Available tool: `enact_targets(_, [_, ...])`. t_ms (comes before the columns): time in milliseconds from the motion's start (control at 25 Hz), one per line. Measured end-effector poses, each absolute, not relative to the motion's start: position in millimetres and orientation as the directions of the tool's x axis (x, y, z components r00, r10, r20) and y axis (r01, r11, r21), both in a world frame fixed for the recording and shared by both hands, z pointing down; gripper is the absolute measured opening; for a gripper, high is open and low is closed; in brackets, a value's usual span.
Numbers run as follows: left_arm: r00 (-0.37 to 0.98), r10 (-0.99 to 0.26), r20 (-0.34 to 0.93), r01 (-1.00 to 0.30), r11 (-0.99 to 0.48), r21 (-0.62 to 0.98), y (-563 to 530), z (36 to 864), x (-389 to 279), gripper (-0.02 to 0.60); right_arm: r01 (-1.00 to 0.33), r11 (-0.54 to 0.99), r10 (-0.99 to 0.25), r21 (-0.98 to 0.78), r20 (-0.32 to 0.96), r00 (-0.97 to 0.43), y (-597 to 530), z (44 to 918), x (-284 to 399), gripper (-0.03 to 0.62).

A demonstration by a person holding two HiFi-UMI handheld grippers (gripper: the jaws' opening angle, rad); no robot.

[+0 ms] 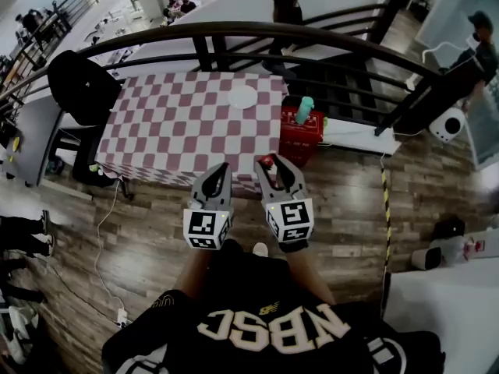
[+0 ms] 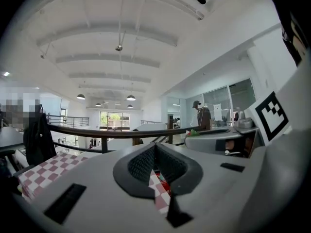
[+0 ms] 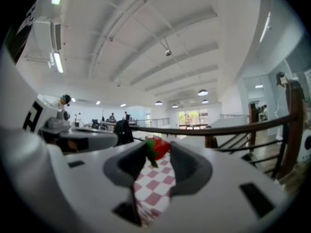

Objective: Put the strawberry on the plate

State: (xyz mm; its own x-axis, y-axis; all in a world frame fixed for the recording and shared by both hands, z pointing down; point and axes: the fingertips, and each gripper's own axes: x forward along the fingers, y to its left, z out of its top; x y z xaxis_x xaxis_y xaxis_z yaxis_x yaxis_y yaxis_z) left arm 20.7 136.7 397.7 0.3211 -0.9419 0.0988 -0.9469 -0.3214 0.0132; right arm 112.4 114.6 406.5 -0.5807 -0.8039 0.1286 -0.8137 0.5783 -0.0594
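A red strawberry [image 1: 267, 162] with a green top sits between the fingertips of my right gripper [image 1: 273, 165], which is shut on it; in the right gripper view the strawberry [image 3: 159, 147] shows at the jaw tips of the right gripper [image 3: 158, 149]. Both grippers are held above the near edge of the red-and-white checkered table [image 1: 171, 123]. A white plate [image 1: 242, 96] lies near the table's far edge, well beyond both grippers. My left gripper [image 1: 221, 170] hangs just left of the right one, its jaws meeting at the tips with nothing held; the left gripper [image 2: 155, 147] looks the same in its own view.
A red basket [image 1: 302, 137] with a teal bottle [image 1: 304, 109] stands at the table's right end. A black curved railing [image 1: 257, 31] runs behind the table. A black jacket [image 1: 82, 84] hangs on a chair at the left. A person [image 1: 286, 10] stands far behind.
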Motion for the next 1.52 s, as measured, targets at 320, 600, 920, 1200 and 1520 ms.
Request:
enact_targets(320, [0.310, -0.935, 0.170, -0.951, -0.307, 0.040, 126.3, 425.9, 18.8, 0.017, -0.751, 0.653, -0.723, -0.099, 0.217, -0.656, 112.6, 452.8, 91.7, 0.161])
enact_targets(600, [0.356, -0.926, 0.125, -0.935, -0.353, 0.041, 53.5, 418.1, -0.6, 0.017, -0.791, 0.607, -0.752, -0.076, 0.268, -0.602, 46.1, 467.9, 76.1, 0.161])
enact_targets(920, [0.434, -0.895, 0.100, -0.899, -0.423, 0.113, -54.2, 424.1, -41.0, 0.017, -0.815, 0.580, -0.788, 0.004, 0.258, -0.559, -54.9, 447.2, 33.9, 0.161])
enact_targets(1200, [0.539, -0.806, 0.244, -0.842, -0.522, 0.134, -99.3, 481.3, -46.0, 0.017, -0.834, 0.548, -0.758, -0.060, 0.386, -0.526, -92.1, 491.2, 22.2, 0.161])
enact_targets(1520, [0.527, -0.751, 0.398, -0.847, -0.504, 0.171, -127.7, 571.3, -56.1, 0.017, -0.848, 0.527, -0.686, -0.064, 0.556, -0.468, -106.1, 583.0, 53.4, 0.161])
